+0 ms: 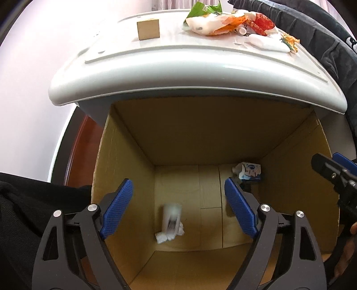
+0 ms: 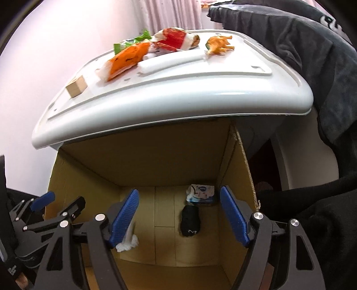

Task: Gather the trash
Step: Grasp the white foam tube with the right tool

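Both grippers hover over an open cardboard box (image 1: 133, 142) (image 2: 156, 154). My left gripper (image 1: 178, 207) is open and empty; a white crumpled wrapper (image 1: 170, 225) lies blurred on the box floor below it, also seen in the right wrist view (image 2: 128, 239). My right gripper (image 2: 179, 214) is open and empty. A blue-white packet (image 1: 248, 170) (image 2: 202, 193) and a black object (image 2: 189, 219) lie in the box. More trash sits on the white lid: an orange-white wrapper (image 1: 214, 23) (image 2: 127, 60), a red wrapper (image 2: 176, 40), a green wrapper (image 1: 202, 9), a white tube (image 2: 171, 60).
The white plastic lid (image 1: 178, 64) (image 2: 178, 93) overhangs the box's far side. A small wooden block (image 1: 148, 29) (image 2: 77, 87) and an orange toy dinosaur (image 2: 219, 45) stand on it. Dark cloth (image 2: 301, 44) hangs at the right. My right gripper shows at the left view's right edge (image 1: 334, 174).
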A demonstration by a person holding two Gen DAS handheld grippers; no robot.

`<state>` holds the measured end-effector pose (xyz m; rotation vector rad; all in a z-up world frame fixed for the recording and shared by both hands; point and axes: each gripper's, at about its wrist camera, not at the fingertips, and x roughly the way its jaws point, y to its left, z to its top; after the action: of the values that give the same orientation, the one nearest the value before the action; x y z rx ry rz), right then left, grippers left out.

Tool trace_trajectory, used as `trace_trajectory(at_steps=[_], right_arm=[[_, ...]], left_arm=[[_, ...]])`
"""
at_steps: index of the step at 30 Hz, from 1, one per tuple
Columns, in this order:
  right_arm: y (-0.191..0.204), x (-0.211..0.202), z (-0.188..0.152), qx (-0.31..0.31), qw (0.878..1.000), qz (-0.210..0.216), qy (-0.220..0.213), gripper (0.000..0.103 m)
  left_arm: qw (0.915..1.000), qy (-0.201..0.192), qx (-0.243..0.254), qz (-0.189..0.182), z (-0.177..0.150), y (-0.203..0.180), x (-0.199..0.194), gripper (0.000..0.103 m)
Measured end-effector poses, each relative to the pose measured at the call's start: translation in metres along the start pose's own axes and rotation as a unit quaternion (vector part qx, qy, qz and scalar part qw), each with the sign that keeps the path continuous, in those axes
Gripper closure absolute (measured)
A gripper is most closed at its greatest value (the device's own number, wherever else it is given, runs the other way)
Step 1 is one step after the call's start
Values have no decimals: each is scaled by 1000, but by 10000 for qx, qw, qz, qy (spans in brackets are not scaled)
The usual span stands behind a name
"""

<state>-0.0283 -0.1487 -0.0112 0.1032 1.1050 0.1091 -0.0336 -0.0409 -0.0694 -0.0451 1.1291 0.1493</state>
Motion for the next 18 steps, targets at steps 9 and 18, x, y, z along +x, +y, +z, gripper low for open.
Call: trace_trajectory(at_steps=[9,18], right_arm=[[1,2,1,27,10000,-19,22,25],[-3,4,14,246,9996,96,108,24]], left_arm=[[9999,89,-136,6,3,7,6,21],[9996,154,-213,-69,5,7,8,21]])
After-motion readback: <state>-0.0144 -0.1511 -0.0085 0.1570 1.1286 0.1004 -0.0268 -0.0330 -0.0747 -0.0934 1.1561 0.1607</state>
